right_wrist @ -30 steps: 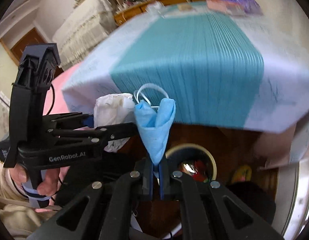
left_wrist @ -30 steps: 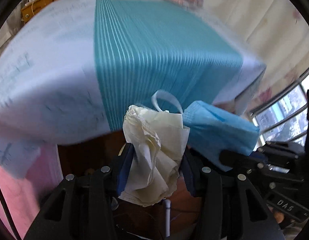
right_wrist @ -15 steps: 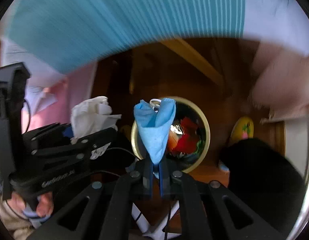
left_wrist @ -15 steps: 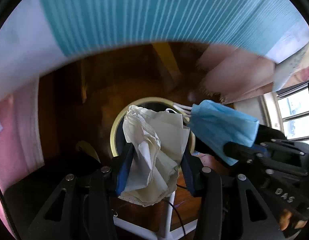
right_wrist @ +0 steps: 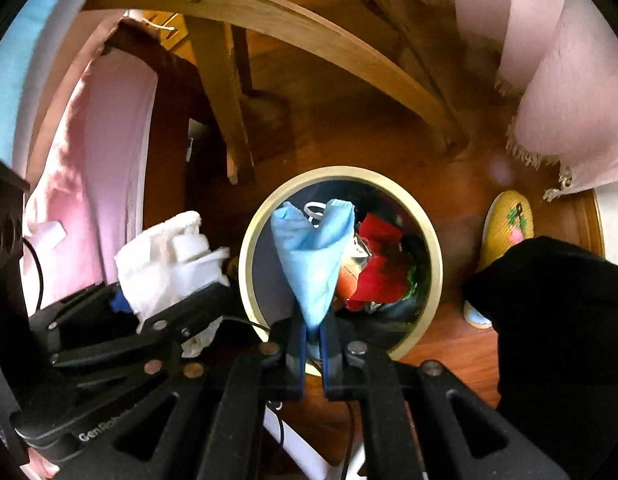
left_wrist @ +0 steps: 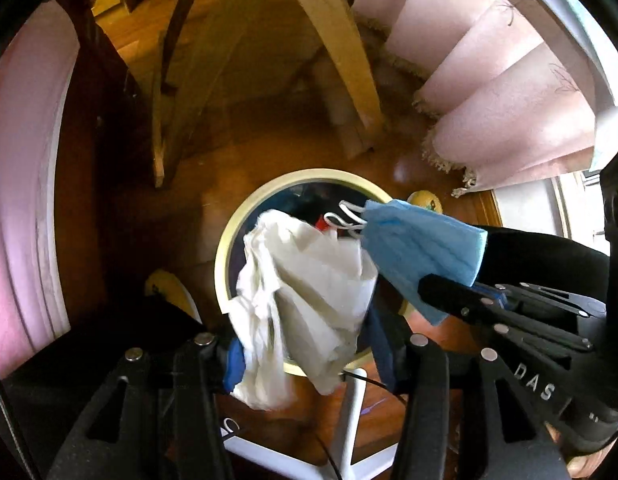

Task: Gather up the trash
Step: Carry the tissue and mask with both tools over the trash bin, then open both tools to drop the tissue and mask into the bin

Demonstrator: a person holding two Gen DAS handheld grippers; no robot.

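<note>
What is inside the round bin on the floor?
The bin holds red wrappers and other crumpled trash. The blue mask held in front of it hides the left part, and its bottom cannot be seen.

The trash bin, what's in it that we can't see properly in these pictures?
- Left wrist view: the crumpled tissue in the left tongs covers most of the trash bin.
- Right wrist view: the blue face mask in the right tongs hides the bin's middle; the red and green scraps are too jumbled to name.
</note>
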